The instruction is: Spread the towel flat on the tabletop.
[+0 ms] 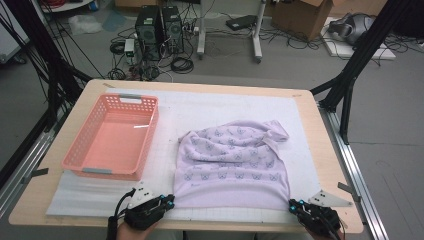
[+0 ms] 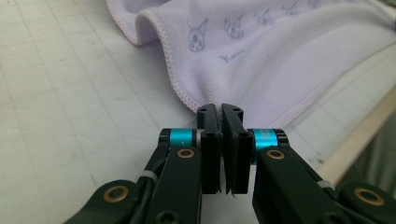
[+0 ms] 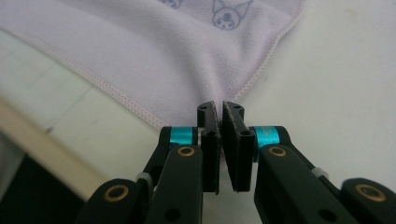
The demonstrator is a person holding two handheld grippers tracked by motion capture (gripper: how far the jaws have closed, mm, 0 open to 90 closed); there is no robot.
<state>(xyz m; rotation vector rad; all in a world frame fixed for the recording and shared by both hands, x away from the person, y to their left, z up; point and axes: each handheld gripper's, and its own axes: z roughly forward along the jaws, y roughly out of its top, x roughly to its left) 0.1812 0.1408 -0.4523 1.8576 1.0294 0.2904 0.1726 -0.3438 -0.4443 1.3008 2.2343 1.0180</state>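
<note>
Fixed high above the near edge of the bench (image 1: 65, 200), looking forward and down, far enough back to take in the whole top, the pink basket (image 1: 112, 137) at left of frame and the floor clutter along the top. Mounted low on the left claw (image 2: 220, 109), skimming the white mat at very close range, aimed at a near corner of the lilac towel (image 2: 261, 56), wooden edge at lower right of frame. Mounted likewise on the right claw (image 3: 220, 106), equally close, wooden edge at lower left of frame. Shared among all three: towel hem, gridded mat, front bench edge.
</note>
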